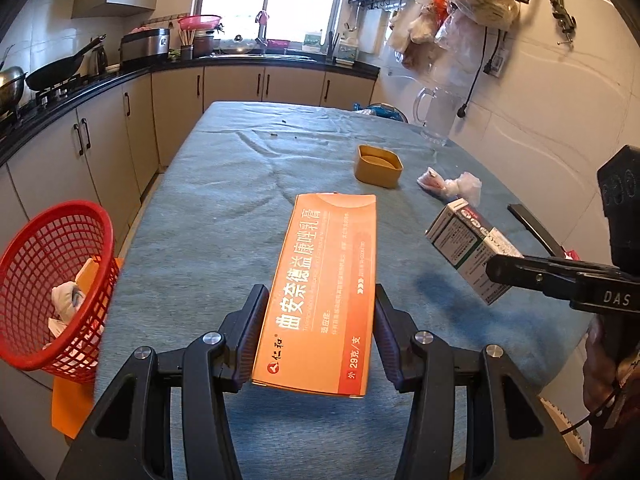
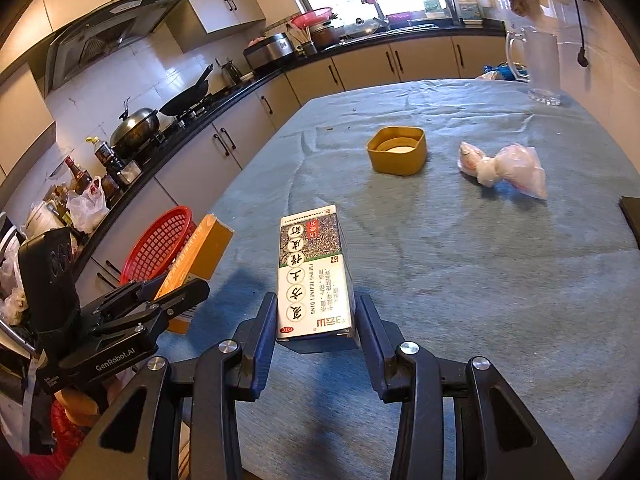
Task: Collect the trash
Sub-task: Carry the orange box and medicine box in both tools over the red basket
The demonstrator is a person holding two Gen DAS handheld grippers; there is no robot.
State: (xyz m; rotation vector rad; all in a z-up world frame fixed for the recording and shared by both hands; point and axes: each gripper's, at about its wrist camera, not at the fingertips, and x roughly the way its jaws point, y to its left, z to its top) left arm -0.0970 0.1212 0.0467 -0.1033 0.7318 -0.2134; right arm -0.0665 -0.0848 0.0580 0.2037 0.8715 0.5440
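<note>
Above the blue-covered table [image 1: 224,208], both grippers carry boxes. Left gripper [image 1: 320,332] has its fingers clamped on the sides of a long orange box [image 1: 324,280], held clear of the cloth near the table's left edge — beside it, just off that edge, stands a red basket [image 1: 48,280] with crumpled white paper inside. Right gripper [image 2: 316,332] grips a white-and-green medicine box [image 2: 314,272] the same way, lifted over the near part of the table. Farther along lie a small yellow tub [image 2: 398,152] and a knotted plastic bag [image 2: 504,168], well apart from both grippers — toward the right edge.
</note>
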